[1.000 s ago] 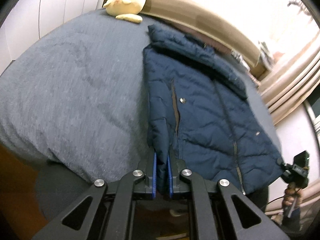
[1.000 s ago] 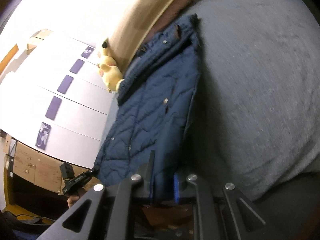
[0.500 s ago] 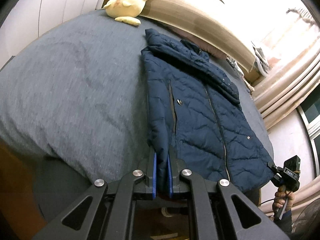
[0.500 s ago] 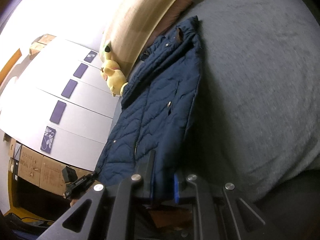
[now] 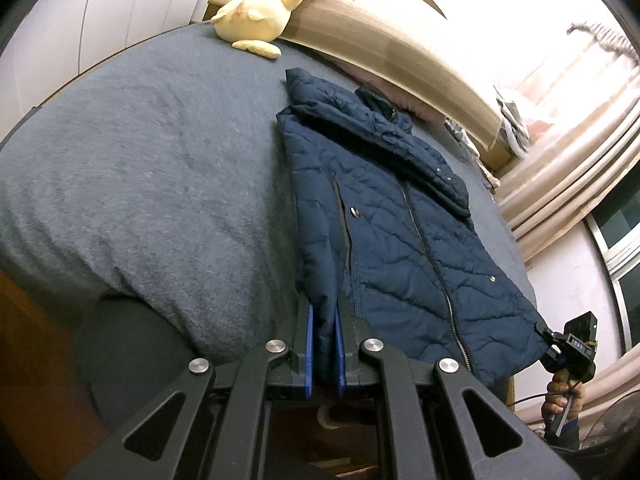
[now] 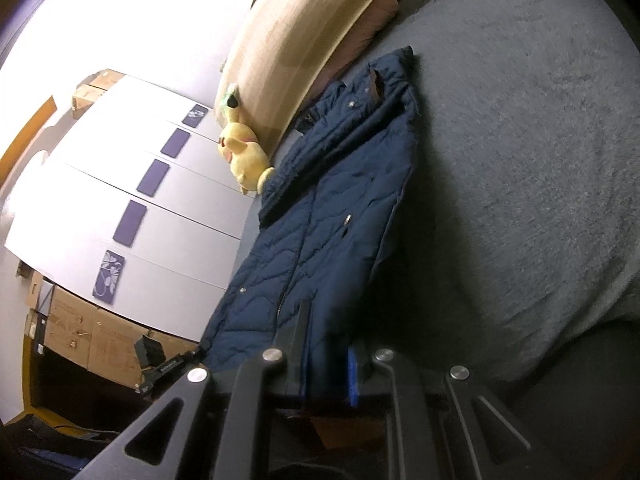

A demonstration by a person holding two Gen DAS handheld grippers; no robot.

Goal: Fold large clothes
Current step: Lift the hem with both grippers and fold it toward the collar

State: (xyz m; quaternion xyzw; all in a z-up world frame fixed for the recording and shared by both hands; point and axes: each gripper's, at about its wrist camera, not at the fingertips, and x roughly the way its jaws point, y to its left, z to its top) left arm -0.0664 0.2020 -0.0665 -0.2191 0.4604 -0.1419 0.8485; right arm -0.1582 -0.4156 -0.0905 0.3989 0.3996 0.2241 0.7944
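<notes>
The navy quilted jacket (image 5: pixel 384 236) lies front-up on my grey bed cover (image 5: pixel 152 184), its collar toward the wooden headboard (image 5: pixel 384 44) and its hem hanging at the near edge of the bed. The centre zip is closed, a few metal snaps show on the chest and hem, and a slit pocket runs down the side nearest my left tool; I can read no brand or label on it. My left gripper (image 5: pixel 323 344) has its blue-padded fingers (image 5: pixel 309 344) drawn narrow, with one bottom corner of the hem pinched between them. My right gripper (image 6: pixel 326 364) pinches the opposite bottom corner the same way, the fabric filling the slim gap between its fingers; seen from the left wrist, that tool sits at the far hem corner. A yellow Pikachu plush (image 5: pixel 260 8) leans against the headboard beyond the collar, well apart from the jacket. From the right wrist view I see white wardrobe doors (image 6: pixel 120 184) with purple panels, and cardboard boxes (image 6: pixel 92 336) below them with faint print too small to read; whatever is in them is hidden.
</notes>
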